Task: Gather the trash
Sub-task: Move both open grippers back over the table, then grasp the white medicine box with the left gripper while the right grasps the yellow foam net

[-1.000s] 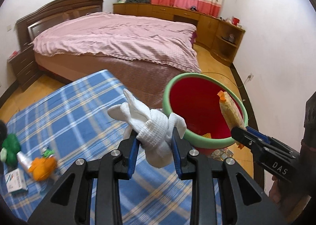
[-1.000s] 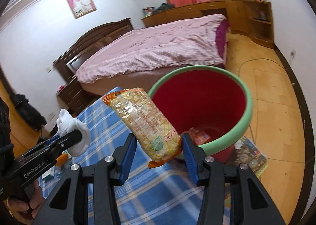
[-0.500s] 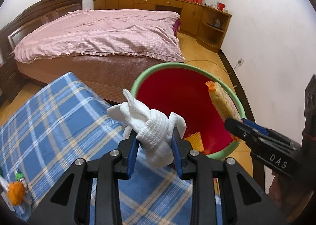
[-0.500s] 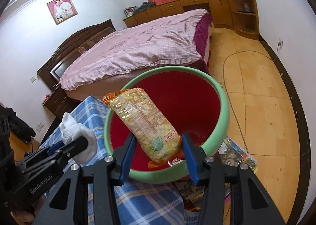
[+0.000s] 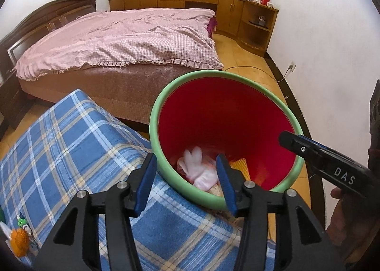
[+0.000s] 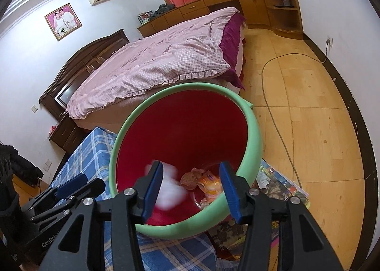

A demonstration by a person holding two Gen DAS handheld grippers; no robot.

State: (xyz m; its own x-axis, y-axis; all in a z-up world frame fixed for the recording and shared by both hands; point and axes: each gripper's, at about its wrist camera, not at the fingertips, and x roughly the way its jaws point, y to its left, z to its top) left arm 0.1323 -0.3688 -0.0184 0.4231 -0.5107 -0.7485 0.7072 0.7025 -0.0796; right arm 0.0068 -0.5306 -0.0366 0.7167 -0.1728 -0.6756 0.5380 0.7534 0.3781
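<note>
Bed (image 5: 123,40) with pink cover at the back of the room; blue plaid cloth (image 5: 71,152) nearer, its edge just beside a red bin (image 5: 225,128) with a green rim. Bin contents, at the bottom: white tissue wad (image 5: 197,168), blurred, an orange snack packet (image 6: 210,184) beside it, and a few crumpled wrappers. Left gripper (image 5: 187,178) and right gripper (image 6: 191,187) both hang over the bin's near rim, jaws spread wide with nothing between them; small orange toy (image 5: 19,242) on the cloth's far-left edge.
</note>
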